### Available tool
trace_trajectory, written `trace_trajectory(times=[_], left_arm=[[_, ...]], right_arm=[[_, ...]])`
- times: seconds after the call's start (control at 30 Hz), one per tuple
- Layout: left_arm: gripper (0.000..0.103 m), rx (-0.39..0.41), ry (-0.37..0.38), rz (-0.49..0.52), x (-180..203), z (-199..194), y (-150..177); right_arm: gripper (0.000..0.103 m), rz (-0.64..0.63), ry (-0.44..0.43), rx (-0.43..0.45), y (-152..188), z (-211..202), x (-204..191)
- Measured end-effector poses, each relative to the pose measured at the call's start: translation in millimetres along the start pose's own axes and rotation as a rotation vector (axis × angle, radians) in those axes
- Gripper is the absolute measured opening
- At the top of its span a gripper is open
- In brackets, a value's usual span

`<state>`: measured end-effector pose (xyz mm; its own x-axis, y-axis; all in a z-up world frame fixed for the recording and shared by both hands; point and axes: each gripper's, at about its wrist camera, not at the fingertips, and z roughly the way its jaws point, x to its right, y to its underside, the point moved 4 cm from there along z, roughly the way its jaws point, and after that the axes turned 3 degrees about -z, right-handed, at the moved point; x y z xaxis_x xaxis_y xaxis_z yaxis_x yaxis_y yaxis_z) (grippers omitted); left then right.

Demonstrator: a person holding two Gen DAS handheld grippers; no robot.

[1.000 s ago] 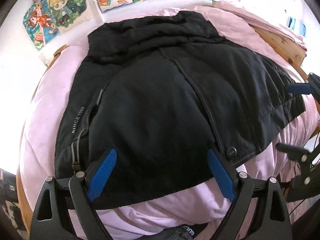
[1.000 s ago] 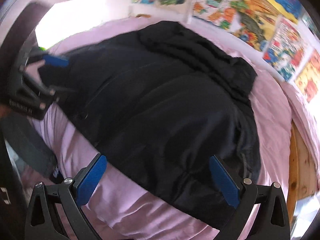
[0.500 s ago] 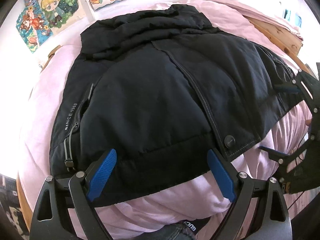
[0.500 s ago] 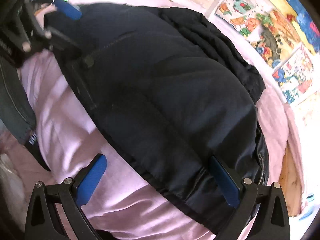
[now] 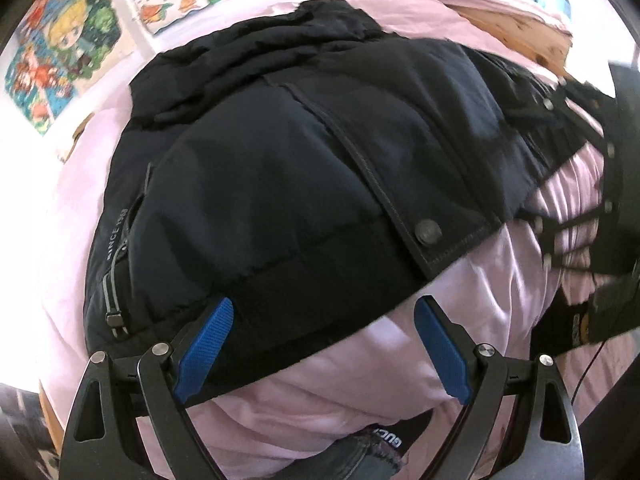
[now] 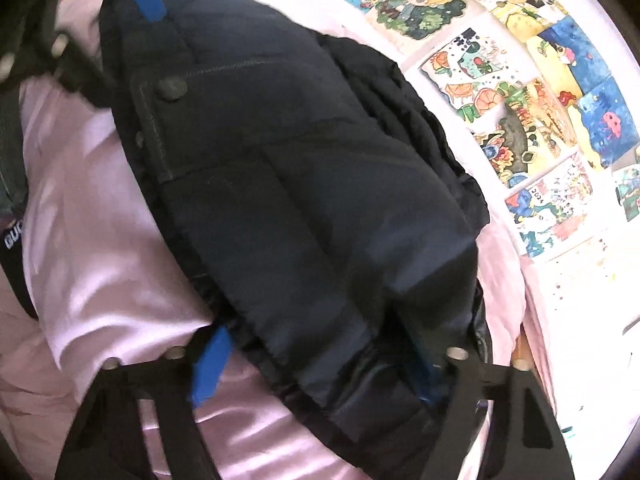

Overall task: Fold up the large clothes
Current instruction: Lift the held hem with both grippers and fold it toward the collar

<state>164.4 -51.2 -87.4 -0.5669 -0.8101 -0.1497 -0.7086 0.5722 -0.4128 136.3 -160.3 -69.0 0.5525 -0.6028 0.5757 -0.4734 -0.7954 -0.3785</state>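
Note:
A black puffer jacket [image 5: 280, 180] lies spread on the pink bed sheet [image 5: 400, 380], front up, with a snap button [image 5: 428, 232] on its placket. My left gripper [image 5: 324, 308] hovers open over the near hem, its left pad above the jacket and its right pad above the sheet. In the right wrist view, my right gripper [image 6: 320, 340] is closing, with the bunched hem corner of the jacket [image 6: 300, 180] between its jaws. One blue pad [image 6: 212, 364] sits at the hem's edge; the other is buried in fabric.
The sheet [image 6: 100, 220] is rumpled around the jacket. A wooden bed frame [image 5: 516, 32] runs along the far right side. Colourful drawings [image 6: 520, 100] cover the wall behind the bed. A person's jeans [image 5: 360, 456] show at the bed's near edge.
The right gripper dropped onto the hem, rolled, and its jaws narrowed around the fabric. The left gripper sank a little closer to the hem and stayed wide.

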Motion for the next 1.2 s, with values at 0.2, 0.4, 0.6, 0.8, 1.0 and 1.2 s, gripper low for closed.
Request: trace_trajectory(times=[0.2,0.4,0.6,0.8,1.0,1.2], left_arm=[[0.089,0.000,0.005,0.070,12.8,2.2,3.8],[0.089,0.039,-0.155,0.129,8.7,8.4,3.0],[0.085,0.096,-0.252,0.026,-22.1,3.2,-4.5],[0.053,0.145,-0.210,-0.061,-35.3,-12.4,-11.3],[0.018,0.229,-0.201,-0.031,-22.3,-32.9,-19.3],[0.014,0.289,-0.188,-0.059,-31.7,-44.5,-30.7]], right_arm=[[0.030,0.149,-0.081,0.035,-15.2,-19.9,30.2],[0.023,0.323,-0.158,0.094,-34.5,-43.0,67.9],[0.021,0.396,-0.180,0.116,-39.7,-50.6,84.1],[0.021,0.381,-0.167,0.121,-40.0,-53.8,82.4],[0.022,0.313,-0.155,0.087,-34.8,-45.7,65.4],[0.042,0.154,-0.086,0.025,-22.3,-24.2,31.1]])
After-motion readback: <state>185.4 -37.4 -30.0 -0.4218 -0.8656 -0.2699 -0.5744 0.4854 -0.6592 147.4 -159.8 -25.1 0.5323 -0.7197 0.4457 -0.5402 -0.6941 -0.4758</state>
